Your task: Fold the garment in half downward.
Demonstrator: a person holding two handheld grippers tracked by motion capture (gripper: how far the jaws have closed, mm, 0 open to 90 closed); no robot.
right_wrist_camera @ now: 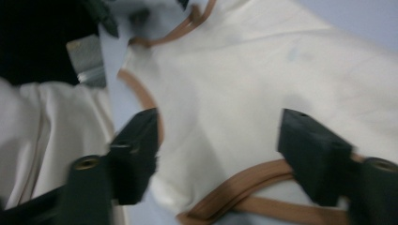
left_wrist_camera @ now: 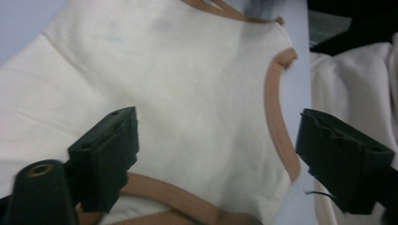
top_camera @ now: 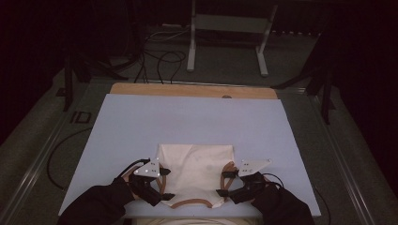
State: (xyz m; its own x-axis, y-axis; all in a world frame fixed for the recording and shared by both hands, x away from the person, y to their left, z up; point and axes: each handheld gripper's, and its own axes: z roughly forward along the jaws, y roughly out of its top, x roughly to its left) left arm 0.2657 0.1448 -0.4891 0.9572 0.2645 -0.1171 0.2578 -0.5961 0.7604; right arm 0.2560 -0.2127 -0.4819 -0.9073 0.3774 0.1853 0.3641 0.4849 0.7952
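Claws (top_camera: 165,183) (top_camera: 224,183) both spread (nothing pinched), we flank the cream top (top_camera: 197,168) at the surface's near edge, straps toward us.

The room was dim, its edges almost black; only the pale bench (top_camera: 141,122) caught soft light from above. Both gripper views were brighter yet smeared, the black jaws soft-edged

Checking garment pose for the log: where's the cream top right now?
In the high view the cream top lies flat on the pale blue table cover, at its near edge and centre, between the left gripper and the right gripper, brown-trimmed neckline toward the person.
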